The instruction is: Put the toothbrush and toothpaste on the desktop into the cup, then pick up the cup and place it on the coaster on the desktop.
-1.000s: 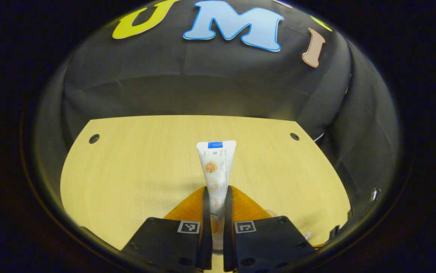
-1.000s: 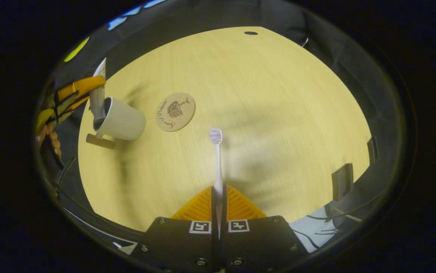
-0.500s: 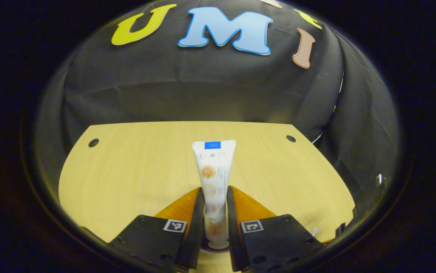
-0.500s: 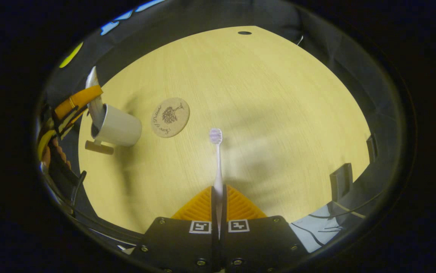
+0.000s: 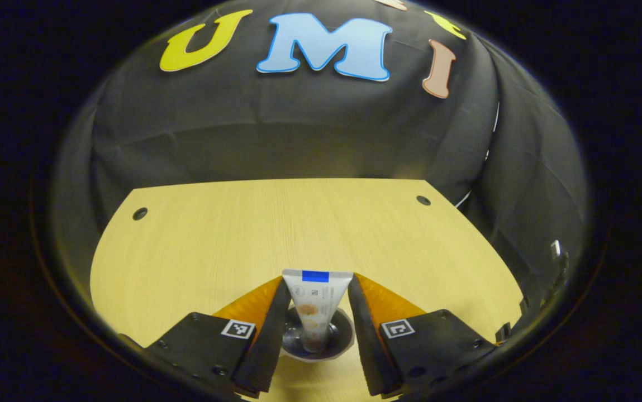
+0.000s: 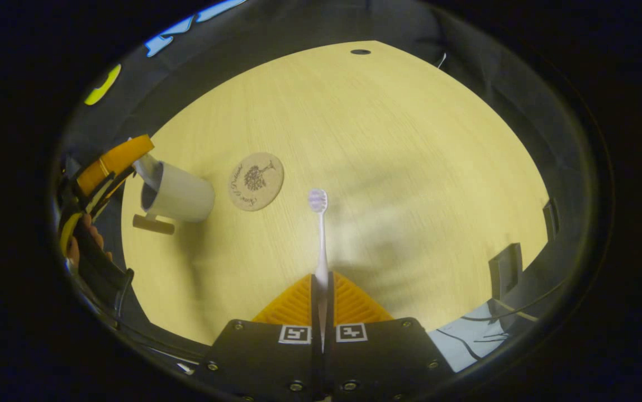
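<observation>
In the left gripper view, the white toothpaste tube (image 5: 314, 304) stands cap down inside the white cup (image 5: 344, 341), its flat end up. My left gripper (image 5: 318, 278) hangs open over the cup with a finger on each side of the tube. The right gripper view has the cup (image 6: 184, 195) at the left on the wooden desktop (image 6: 410, 167), with the tube (image 6: 146, 167) sticking out and the left gripper (image 6: 122, 153) above it. The round coaster (image 6: 256, 180) lies just right of the cup. My right gripper (image 6: 321, 279) is shut on the handle of the toothbrush (image 6: 321, 240), bristles pointing away.
A hand (image 6: 83, 240) holds the left gripper at the left edge of the right gripper view. A small dark bracket (image 6: 504, 268) stands at the desktop's right edge. Cable holes (image 5: 139, 213) mark the far corners.
My left gripper has opened and let go of the toothpaste, which has dropped down into the cup. The right gripper still holds the toothbrush, almost in the same place.
</observation>
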Available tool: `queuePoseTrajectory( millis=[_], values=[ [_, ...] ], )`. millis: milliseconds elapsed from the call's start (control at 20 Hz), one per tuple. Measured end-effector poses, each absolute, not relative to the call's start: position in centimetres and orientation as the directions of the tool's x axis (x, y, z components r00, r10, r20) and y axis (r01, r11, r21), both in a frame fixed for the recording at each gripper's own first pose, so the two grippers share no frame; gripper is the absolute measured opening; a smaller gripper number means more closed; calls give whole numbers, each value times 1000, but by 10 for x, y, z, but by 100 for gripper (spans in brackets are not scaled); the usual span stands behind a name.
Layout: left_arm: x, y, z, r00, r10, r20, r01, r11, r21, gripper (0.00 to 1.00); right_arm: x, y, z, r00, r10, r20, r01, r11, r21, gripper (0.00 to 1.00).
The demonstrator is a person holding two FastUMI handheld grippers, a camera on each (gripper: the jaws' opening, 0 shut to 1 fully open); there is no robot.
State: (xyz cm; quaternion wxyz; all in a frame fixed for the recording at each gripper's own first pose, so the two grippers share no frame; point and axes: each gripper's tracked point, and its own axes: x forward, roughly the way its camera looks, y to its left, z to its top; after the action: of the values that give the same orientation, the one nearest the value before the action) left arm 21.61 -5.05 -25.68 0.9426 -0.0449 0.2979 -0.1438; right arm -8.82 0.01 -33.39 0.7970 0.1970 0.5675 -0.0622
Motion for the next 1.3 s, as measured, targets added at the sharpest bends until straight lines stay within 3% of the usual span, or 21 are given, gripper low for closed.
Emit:
queuePoseTrajectory(
  millis=[500,1300],
  values=[
    [176,-29,-232,798,-284,-531,219,958,-184,71,-9,32,-292,464,175,-868,253,913,319,2],
    [131,69,-226,811,-151,-566,76,985,-153,67,115,113,-231,620,238,-747,192,878,438,2]
  ],
)
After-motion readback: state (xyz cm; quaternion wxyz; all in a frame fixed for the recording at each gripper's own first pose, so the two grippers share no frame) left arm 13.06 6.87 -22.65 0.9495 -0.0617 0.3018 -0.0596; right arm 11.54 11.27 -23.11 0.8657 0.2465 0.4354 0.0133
